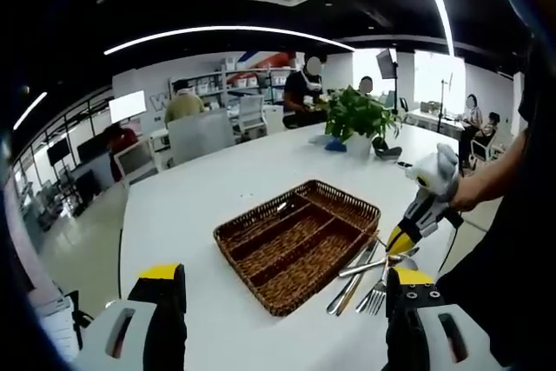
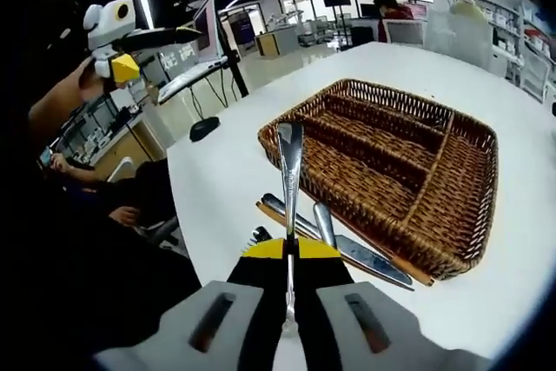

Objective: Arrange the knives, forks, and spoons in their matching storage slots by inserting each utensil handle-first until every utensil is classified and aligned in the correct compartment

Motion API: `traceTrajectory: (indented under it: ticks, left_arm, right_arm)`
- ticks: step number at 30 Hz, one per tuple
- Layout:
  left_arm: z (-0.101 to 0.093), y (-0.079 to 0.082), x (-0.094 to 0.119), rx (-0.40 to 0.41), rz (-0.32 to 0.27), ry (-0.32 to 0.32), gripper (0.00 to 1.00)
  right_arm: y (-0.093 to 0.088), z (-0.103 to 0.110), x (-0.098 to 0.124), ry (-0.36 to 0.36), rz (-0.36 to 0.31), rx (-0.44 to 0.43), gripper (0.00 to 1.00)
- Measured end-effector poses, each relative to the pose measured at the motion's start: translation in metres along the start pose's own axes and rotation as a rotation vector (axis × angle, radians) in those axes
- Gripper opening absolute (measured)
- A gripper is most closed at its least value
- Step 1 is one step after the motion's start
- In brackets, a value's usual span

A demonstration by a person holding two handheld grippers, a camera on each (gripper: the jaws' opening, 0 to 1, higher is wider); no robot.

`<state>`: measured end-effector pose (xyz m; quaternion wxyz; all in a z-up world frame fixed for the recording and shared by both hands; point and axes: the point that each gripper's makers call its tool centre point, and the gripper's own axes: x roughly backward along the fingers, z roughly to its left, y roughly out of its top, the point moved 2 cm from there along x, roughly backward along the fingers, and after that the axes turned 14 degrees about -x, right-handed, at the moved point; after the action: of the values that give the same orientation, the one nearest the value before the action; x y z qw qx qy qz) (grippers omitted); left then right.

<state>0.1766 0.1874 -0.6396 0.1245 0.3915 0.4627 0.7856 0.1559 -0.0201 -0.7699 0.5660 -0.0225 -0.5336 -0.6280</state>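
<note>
A brown wicker tray (image 1: 287, 241) (image 2: 382, 154) with long slots and one cross slot lies on the white table. Several silver utensils (image 1: 360, 271) lie beside it, among them a knife (image 2: 369, 260) and a fork (image 2: 259, 235). My right gripper (image 2: 289, 249) (image 1: 401, 241) is shut on a silver utensil (image 2: 289, 158) (image 1: 375, 265), held just above that pile with its free end pointing over the tray's near rim. My left gripper (image 1: 284, 274) (image 2: 130, 41) hangs open in the air, well back from the tray, with nothing between its jaws.
A potted plant (image 1: 356, 115) stands at the table's far end. Chairs (image 1: 200, 132) and seated people sit beyond it. The table edge (image 2: 187, 215) runs close to the utensil pile. A laptop (image 2: 204, 36) sits on another desk.
</note>
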Motion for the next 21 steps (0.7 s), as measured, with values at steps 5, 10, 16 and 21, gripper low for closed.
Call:
traceTrajectory:
  ticks: [5, 10, 16, 21]
  left_arm:
    - [-0.005, 0.004, -0.008, -0.008, -0.009, -0.034, 1.00]
    - [-0.023, 0.013, -0.020, 0.026, -0.041, -0.090, 0.94]
    - [-0.042, 0.023, -0.035, 0.030, -0.063, -0.127, 0.91]
    - [-0.061, 0.035, -0.041, 0.051, -0.092, -0.199, 0.88]
  right_arm:
    - [0.015, 0.007, 0.008, 0.019, -0.043, -0.011, 0.00]
    - [0.033, 0.021, 0.014, 0.058, -0.099, -0.015, 0.00]
    - [0.049, 0.035, 0.021, 0.085, -0.138, -0.005, 0.00]
    - [0.080, 0.066, 0.037, 0.176, -0.216, 0.023, 0.00]
